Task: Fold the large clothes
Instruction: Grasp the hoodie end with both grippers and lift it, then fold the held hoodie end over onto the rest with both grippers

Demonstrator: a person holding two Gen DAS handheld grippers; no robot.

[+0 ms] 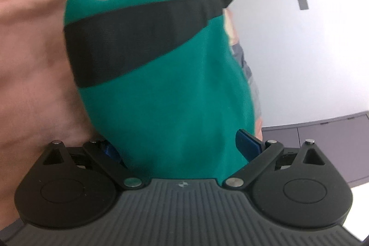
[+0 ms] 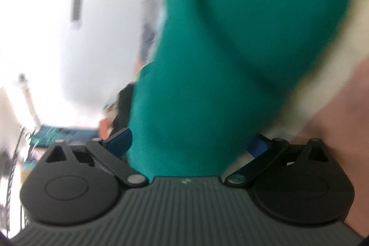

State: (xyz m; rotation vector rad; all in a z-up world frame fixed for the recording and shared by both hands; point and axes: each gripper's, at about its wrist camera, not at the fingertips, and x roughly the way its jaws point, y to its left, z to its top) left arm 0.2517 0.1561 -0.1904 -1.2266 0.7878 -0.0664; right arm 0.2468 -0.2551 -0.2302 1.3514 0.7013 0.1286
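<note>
- The green garment fills the middle of the left wrist view, running from between the blue fingers up and away from the camera; its long axis follows the fingers' line, leaning a little leftward at the top.
- The left hand-held gripper has its fingers spread wide with the green cloth bunched between them; whether they truly pinch it, I cannot tell.
- The right hand-held gripper shows the same (the view is heavily blurred): fingers apart, green garment between them, grip unclear.
- Open room: a white wall lies on the right of the left view; pink fabric crowds its left.
- Only the left view shows the black band crossing the garment slantwise, and a grey cabinet.
</note>
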